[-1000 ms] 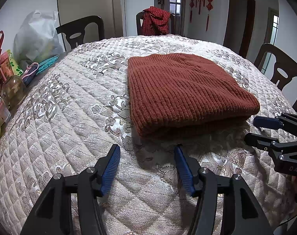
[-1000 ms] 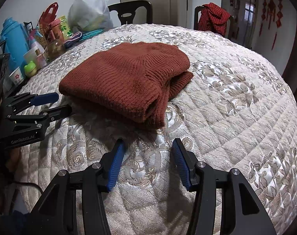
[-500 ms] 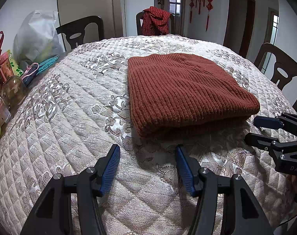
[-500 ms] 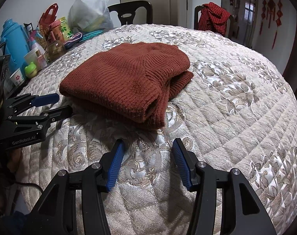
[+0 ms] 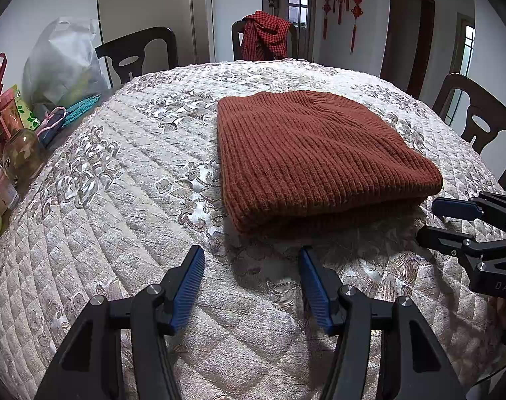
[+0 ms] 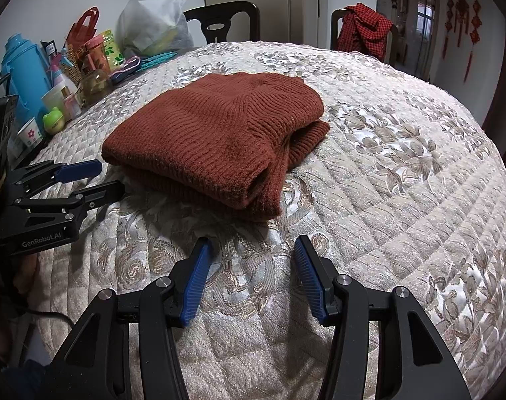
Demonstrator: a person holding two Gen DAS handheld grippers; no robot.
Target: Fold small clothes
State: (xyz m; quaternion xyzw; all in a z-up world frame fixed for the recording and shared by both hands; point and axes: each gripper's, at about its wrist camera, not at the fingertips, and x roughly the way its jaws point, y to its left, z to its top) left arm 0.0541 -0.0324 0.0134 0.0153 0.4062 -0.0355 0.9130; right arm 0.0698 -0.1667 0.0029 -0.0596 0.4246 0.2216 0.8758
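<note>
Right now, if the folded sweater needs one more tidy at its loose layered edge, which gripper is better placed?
Right, probably. The right gripper is open and faces the rust sweater where its layers gape. The left gripper, also open, faces the smooth folded edge. Neither touches it.

Chunky ribbed knit on the rust sweater [image 5: 312, 160], matt; quilted cover [image 5: 126, 200] with satin sheen; ribbed blue plastic pads [image 5: 189, 286].
</note>
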